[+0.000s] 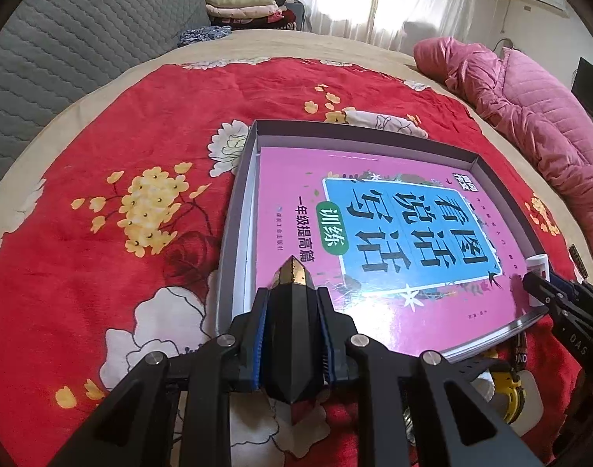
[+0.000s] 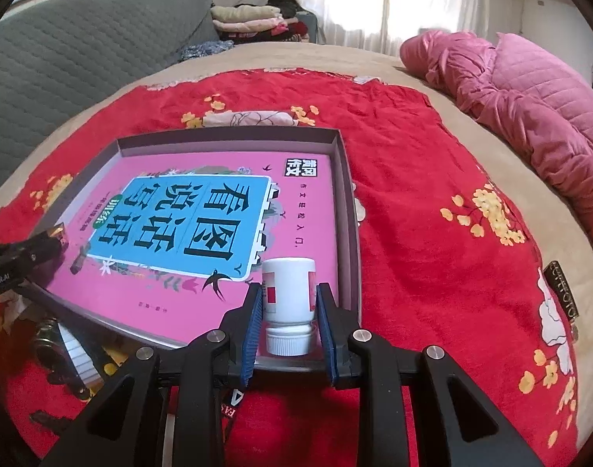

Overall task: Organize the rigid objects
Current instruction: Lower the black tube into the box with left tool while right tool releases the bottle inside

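1. Glossy pink book (image 2: 203, 272) lies flat in our shallow grey cardboard tray (image 2: 345, 179) on the plush red bed blanket (image 2: 432, 202).
2. Our left gripper (image 1: 292, 292) fingers clamp a faceted black, gold-tipped piece (image 1: 290, 334).
3. Our right gripper (image 2: 290, 299) fingers pinch a smooth white ribbed-cap bottle (image 2: 288, 295) over the tray's near corner.

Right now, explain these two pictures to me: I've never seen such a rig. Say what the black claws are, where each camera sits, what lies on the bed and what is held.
Each picture comes from a camera on a hand-held two-finger tool, looking along its fingers.

In the left wrist view, the left tool is shut on a black faceted object with a gold tip; what it is I cannot tell.

In the right wrist view, the right tool is shut on a white bottle, cap toward the camera.

Both hover over a shallow grey box on a red flowered blanket. A pink book lies in the box. A pink padded jacket lies beyond.
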`<action>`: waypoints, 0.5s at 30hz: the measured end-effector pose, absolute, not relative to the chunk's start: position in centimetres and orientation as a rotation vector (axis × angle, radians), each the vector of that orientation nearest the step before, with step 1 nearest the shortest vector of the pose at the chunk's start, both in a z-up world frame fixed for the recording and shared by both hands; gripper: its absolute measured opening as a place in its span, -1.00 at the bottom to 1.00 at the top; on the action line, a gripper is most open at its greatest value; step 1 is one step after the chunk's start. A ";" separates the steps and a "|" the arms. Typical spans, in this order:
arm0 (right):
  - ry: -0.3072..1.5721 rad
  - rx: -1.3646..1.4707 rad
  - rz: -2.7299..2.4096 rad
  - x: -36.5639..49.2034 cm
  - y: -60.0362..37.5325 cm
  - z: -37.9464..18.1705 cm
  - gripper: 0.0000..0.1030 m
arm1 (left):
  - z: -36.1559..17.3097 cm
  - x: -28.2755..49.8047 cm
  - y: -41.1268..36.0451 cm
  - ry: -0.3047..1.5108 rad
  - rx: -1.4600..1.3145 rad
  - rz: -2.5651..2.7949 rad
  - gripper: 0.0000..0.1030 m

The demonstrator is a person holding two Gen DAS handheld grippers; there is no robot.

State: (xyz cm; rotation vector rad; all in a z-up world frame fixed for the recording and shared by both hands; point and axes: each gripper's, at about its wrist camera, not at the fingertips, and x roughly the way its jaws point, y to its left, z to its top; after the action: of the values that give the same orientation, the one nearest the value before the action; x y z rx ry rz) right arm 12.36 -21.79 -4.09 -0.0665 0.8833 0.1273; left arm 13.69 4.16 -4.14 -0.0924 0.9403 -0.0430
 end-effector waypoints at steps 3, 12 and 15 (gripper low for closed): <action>0.881 -0.060 0.136 12.3 -21.9 -4.1 -0.45 | -4.2 13.7 4.2 0.940 -0.093 -0.037 -0.55; 0.854 -0.030 0.184 12.0 -22.4 -4.1 -0.41 | -4.3 13.8 4.4 0.945 -0.104 -0.032 -0.55; 0.839 -0.020 0.199 11.8 -22.5 -4.0 -0.39 | -4.2 13.7 4.4 0.946 -0.099 -0.031 -0.55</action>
State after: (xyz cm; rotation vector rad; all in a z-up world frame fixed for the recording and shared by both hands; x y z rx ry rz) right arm 11.79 -22.52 -3.97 -0.0197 0.8395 0.1993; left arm 13.66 4.40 -4.25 -0.0992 0.9455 -0.0306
